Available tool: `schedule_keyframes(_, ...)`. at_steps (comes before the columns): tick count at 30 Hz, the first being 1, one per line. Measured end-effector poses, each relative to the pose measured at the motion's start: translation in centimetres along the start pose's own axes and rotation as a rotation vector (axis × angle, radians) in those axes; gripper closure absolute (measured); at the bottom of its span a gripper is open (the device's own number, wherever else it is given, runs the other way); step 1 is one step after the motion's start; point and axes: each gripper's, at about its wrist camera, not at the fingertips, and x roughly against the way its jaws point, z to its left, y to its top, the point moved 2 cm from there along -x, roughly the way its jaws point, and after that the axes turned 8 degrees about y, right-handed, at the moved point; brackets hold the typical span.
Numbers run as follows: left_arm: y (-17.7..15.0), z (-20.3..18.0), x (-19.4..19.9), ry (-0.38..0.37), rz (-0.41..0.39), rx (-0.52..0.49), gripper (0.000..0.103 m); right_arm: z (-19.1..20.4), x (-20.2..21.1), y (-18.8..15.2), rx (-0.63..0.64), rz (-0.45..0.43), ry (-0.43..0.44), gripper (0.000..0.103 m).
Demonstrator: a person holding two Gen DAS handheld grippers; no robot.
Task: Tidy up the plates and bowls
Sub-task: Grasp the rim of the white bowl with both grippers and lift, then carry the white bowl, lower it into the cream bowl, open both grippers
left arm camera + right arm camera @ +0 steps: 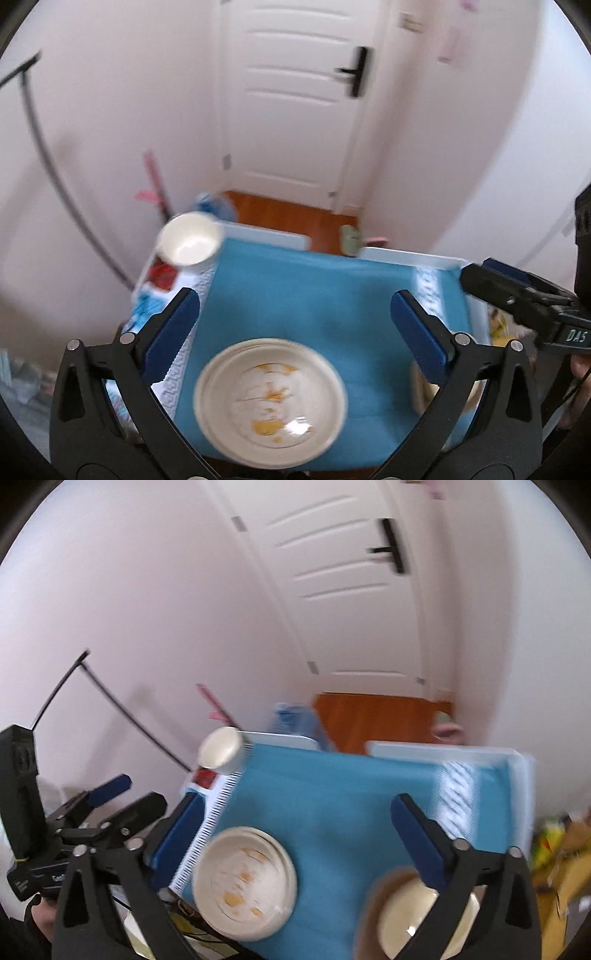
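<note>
Left wrist: 1 plate [270, 402], 2 bowls [190, 239]

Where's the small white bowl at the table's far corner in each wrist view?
Left wrist: small white bowl sits upper left, at the far-left corner of the blue tablecloth.
Right wrist: same bowl left of centre, at that same cloth corner.
Shared landmark: the white panelled door behind the table.

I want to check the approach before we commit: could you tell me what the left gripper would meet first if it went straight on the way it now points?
Probably the blue cloth just beyond the dirty plate. The left gripper has its jaws open and empty, the plate lying low between them. Depth is unclear, so the plate's far rim might come first.
</note>
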Motion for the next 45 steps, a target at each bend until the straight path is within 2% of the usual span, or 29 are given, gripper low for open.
schedule_keyframes(5, 0.6, 7.9, -3.3, 0.050, 0.047, 0.215, 0.000, 3.4, -6.8, 3.1, 0.126, 0.114, 0.034, 0.001)
schedule_keyframes(10, 1.0, 13.6, -9.3, 0.063, 0.122, 0.406, 0.002, 5.4, -14.6, 6.3, 0.141, 0.195, 0.023, 0.001)
schedule_keyframes(13, 0.9, 15.3, -12.7, 0.055, 0.157, 0.455, 0.015, 6.3, -20.1, 7.3, 0.187, 0.266, 0.009, 0.001)
schedule_keyframes(15, 0.9, 16.0, -15.5, 0.049, 0.191, 0.477, 0.030, 6.1, -23.9, 7.2, 0.197, 0.341, 0.007, 0.001)
schedule_keyframes(17, 0.9, 16.5, -18.1, 0.031, 0.220, 0.498, 0.036, 5.8, -27.3, 6.9, 0.188, 0.389, 0.029, 0.001)
schedule_keyframes(20, 0.9, 17.0, -21.4, 0.019, 0.261, 0.506, 0.048, 5.2, -31.2, 6.2, 0.165, 0.440, 0.060, 0.007)
schedule_keyframes(22, 1.0, 17.3, -23.2, 0.018, 0.284, 0.506, 0.053, 4.9, -33.5, 5.9, 0.148, 0.471, 0.079, 0.021)
schedule_keyframes(25, 1.2, 17.5, -25.6, 0.023, 0.309, 0.511, 0.064, 4.4, -36.2, 5.5, 0.120, 0.508, 0.100, 0.032)
schedule_keyframes(27, 1.3, 17.5, -26.4, 0.034, 0.312, 0.503, 0.067, 4.2, -37.8, 5.2, 0.115, 0.530, 0.095, 0.033)
schedule_keyframes(29, 1.5, 17.4, -27.1, 0.046, 0.316, 0.492, 0.070, 4.1, -38.8, 4.9, 0.116, 0.543, 0.099, 0.039)
schedule_keyframes(30, 1.6, 17.4, -27.3, 0.048, 0.317, 0.491, 0.077, 4.1, -39.3, 4.7, 0.115, 0.552, 0.104, 0.045)
schedule_keyframes(33, 1.6, 17.6, -28.1, 0.067, 0.332, 0.483, 0.087, 4.0, -40.5, 4.2, 0.104, 0.571, 0.122, 0.057)
schedule_keyframes(35, 1.4, 17.7, -28.5, 0.076, 0.333, 0.482, 0.090, 4.0, -41.1, 4.1, 0.102, 0.574, 0.130, 0.067)
schedule_keyframes(40, 1.5, 17.8, -28.9, 0.083, 0.327, 0.467, 0.090, 4.0, -41.7, 3.8, 0.091, 0.576, 0.129, 0.085)
schedule_keyframes(45, 1.6, 17.9, -28.9, 0.078, 0.339, 0.453, 0.090, 4.5, -41.9, 3.8, 0.101, 0.572, 0.109, 0.087)
